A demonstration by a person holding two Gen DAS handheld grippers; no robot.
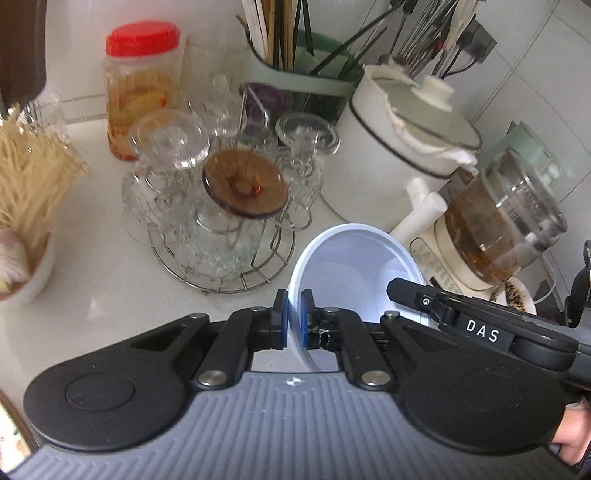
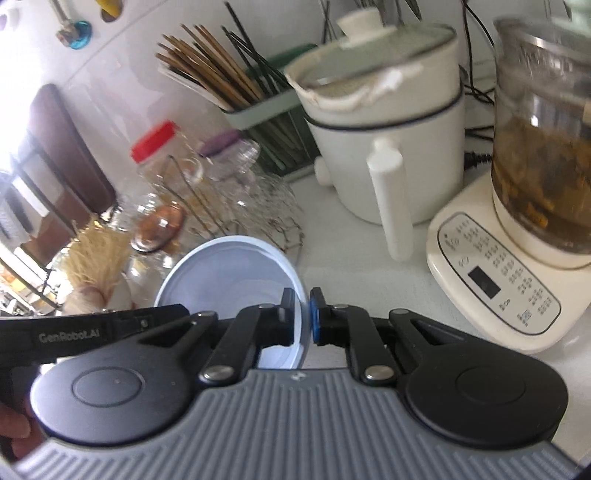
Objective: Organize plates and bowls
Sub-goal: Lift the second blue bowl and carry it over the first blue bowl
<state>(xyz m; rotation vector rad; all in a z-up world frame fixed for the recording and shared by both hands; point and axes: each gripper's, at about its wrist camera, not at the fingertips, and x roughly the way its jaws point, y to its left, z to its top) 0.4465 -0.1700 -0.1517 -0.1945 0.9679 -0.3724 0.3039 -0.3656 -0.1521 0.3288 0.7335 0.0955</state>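
Your left gripper [image 1: 293,319] is clamped on the rim of the pale blue bowl [image 1: 354,273], with one blue pad inside the wall and the other outside, pinching the bowl's near left edge. Your right gripper [image 2: 303,319] is clamped on the same bowl [image 2: 229,273] from the opposite side, its pads squeezing the right edge of the rim, so both tools grip the one bowl between them. The bowl is tilted on edge, its open side turned toward the right gripper, and it hangs over the white counter [image 1: 110,280]. In the left wrist view the right gripper's black arm crosses the bowl's right side. Behind the bowl stands a round wire rack [image 1: 218,254] full of upturned clear glasses, one with a brown glass lid [image 1: 245,181] resting on it. A jar with a red cap [image 1: 142,38] stands behind the rack, near a holder packed with chopsticks [image 1: 280,33]. To the right sit a white pot [image 2: 384,122] with a glass lid and a glass kettle [image 2: 543,147] of brownish liquid on its cream base, both well apart from the bowl.
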